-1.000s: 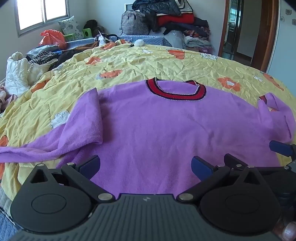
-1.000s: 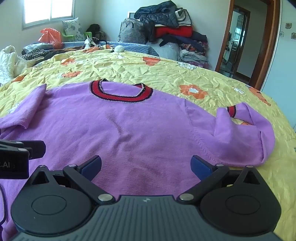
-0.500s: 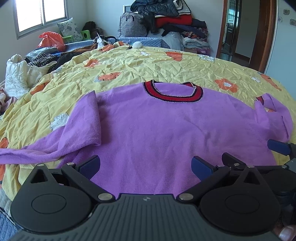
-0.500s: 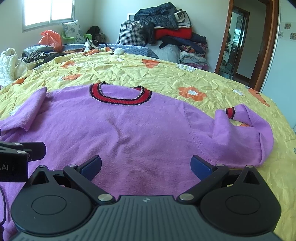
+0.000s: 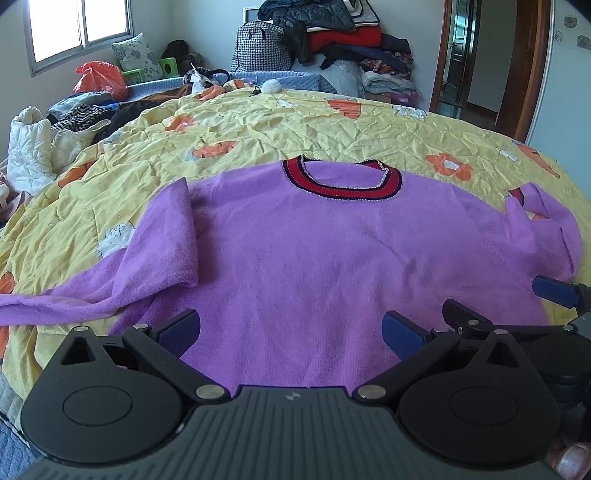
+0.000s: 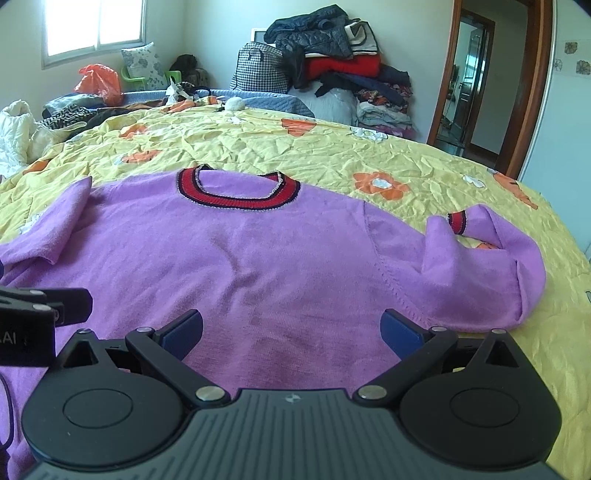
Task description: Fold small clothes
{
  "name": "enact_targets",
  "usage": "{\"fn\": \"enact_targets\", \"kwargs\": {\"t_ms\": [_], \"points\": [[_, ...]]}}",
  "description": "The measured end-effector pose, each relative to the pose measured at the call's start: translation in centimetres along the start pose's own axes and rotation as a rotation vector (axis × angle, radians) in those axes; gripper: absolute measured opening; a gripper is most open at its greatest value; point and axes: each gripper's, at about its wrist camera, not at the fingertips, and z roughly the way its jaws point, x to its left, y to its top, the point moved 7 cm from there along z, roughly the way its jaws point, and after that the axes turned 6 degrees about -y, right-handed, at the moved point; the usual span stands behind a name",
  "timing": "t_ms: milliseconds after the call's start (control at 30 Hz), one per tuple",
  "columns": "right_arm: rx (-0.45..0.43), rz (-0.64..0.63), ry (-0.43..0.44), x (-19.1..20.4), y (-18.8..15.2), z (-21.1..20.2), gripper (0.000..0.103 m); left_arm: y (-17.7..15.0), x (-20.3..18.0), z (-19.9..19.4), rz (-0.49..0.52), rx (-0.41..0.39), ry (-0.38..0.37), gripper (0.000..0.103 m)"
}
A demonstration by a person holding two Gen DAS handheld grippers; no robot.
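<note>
A purple sweater [image 5: 332,258] lies spread face up on a yellow flowered bedspread [image 5: 295,125], its red and dark striped collar [image 5: 343,181] at the far side and its hem at the near edge of the bed. The left sleeve [image 5: 162,243] is folded in over the body near the shoulder, then trails out to the left across the bedspread. The right sleeve [image 6: 480,258] is bunched and doubled back on itself, with its red cuff [image 6: 458,223] showing on top.

The left gripper [image 5: 291,328] hovers low above the sweater's near hem, pointing toward the collar, its two blue fingers [image 5: 181,328] spread wide apart with nothing between them. The right gripper [image 6: 291,328] sits just beside it to the right at a like height and heading, also spread wide and empty over the lower right part of the body. Each gripper shows at the edge of the other's view, close alongside.

A fingertip of the person's hand [image 5: 572,459] shows at the near right corner of the left wrist view.

At the far wall stand a checked bag [image 6: 258,68] and a pile of clothes [image 6: 343,51]; a window [image 5: 79,31] is far left, a doorway [image 6: 476,88] far right.
</note>
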Motion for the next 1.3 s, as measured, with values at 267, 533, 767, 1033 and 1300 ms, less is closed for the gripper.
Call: {"fn": "enact_targets", "kwargs": {"t_ms": [267, 533, 767, 1033, 1300], "points": [[-0.005, -0.002, -0.010, -0.1, -0.1, -0.1, 0.103, -0.2, 0.2, 0.0, -0.015, -0.001, 0.002, 0.103], [-0.006, -0.020, -0.052, 0.0, -0.1, 0.2, 0.103, 0.0, 0.3, 0.3, 0.001, -0.001, 0.012, 0.103], [0.022, 0.107, 0.008, -2.3, 0.3, 1.1, 0.103, -0.1, 1.6, 0.6, -0.040, 0.003, 0.028, 0.103], [0.061, 0.055, -0.007, -3.7, 0.4, 2.2, 0.103, 0.2, 1.8, 0.0, -0.024, -0.037, 0.036, 0.103], [0.056, 0.004, -0.110, -5.8, 1.4, 4.3, 0.103, 0.6, 1.5, 1.0, -0.152, -0.115, 0.014, 0.103]]}}
